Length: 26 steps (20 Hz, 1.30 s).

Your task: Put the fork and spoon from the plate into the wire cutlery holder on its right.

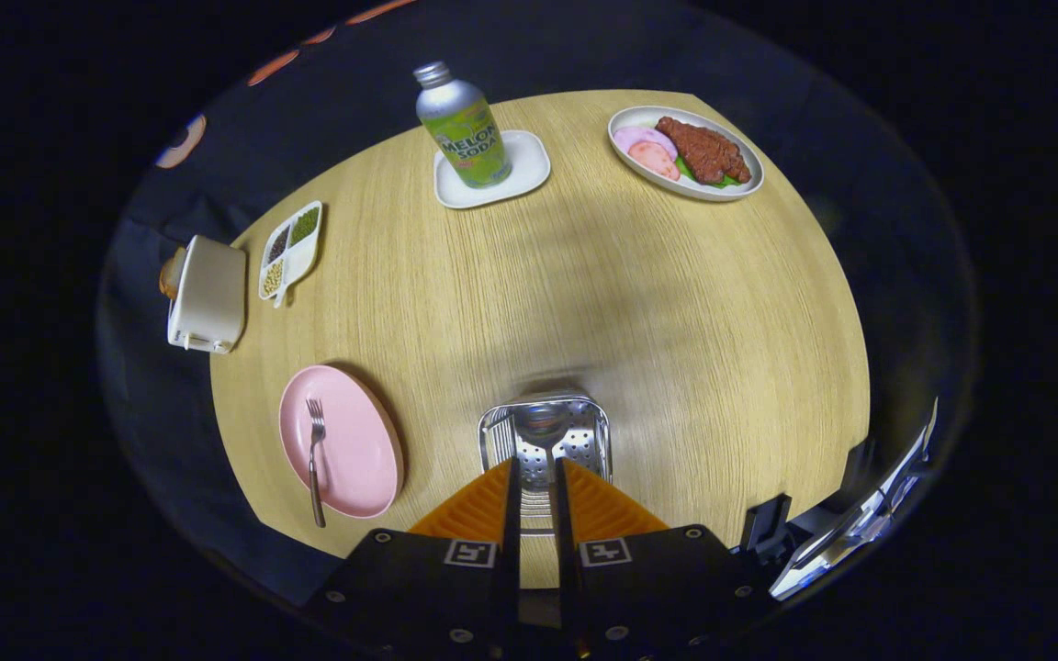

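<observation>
Just ahead of our hand-held gripper point(535, 482) sits the wire cutlery holder point(545, 441), near the bench point(602, 303)'s close edge, with what looks like the spoon point(543, 424) lying inside it. To its left, apart from it, the pink plate point(345, 445) hangs slightly over the bench's edge and carries the fork point(315, 459), whose handle pokes past the rim. A wide bare stretch of wood lies between these and the far things: a soda bottle point(462, 128) on a white coaster point(492, 170), a dish of food point(685, 151), a divided tray point(290, 250) and a toaster point(208, 294). Our fingers point(511, 496) stand nearly closed, a narrow gap between them, gripping nothing.
</observation>
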### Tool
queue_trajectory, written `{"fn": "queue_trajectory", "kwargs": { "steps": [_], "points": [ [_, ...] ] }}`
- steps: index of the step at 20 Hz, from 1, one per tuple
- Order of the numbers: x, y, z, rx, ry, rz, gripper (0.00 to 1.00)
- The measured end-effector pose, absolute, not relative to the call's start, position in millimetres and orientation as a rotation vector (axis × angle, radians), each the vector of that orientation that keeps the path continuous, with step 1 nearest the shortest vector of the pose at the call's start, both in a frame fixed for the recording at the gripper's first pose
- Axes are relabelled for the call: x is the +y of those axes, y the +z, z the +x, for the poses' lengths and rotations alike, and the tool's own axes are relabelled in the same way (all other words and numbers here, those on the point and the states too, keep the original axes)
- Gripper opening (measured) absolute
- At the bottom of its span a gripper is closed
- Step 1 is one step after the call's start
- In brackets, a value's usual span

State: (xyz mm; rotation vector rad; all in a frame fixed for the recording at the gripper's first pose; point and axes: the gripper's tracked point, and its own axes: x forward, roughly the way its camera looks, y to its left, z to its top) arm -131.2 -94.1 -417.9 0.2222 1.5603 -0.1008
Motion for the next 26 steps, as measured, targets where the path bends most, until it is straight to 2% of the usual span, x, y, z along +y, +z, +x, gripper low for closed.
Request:
{"fn": "queue_trajectory", "kwargs": {
  "steps": [2, 4, 7, 10, 11, 15, 26],
  "points": [
    [-87, -406, -130, 1.513, -0.093, 0.227, 0.24],
    [-80, -396, -131, 1.478, -0.096, 0.235, 0.35],
    [-57, -385, -133, 1.462, -0.078, 0.288, 0.63],
    [-36, -383, -139, 1.469, -0.063, 0.285, 0.78],
    [-26, -382, -141, 1.477, -0.05, 0.286, 0.86],
    [22, -386, -144, 1.506, 0.014, 0.304, 0.93],
    [148, -432, -165, 1.622, 0.174, 0.255, 0.94]
  ]
}}
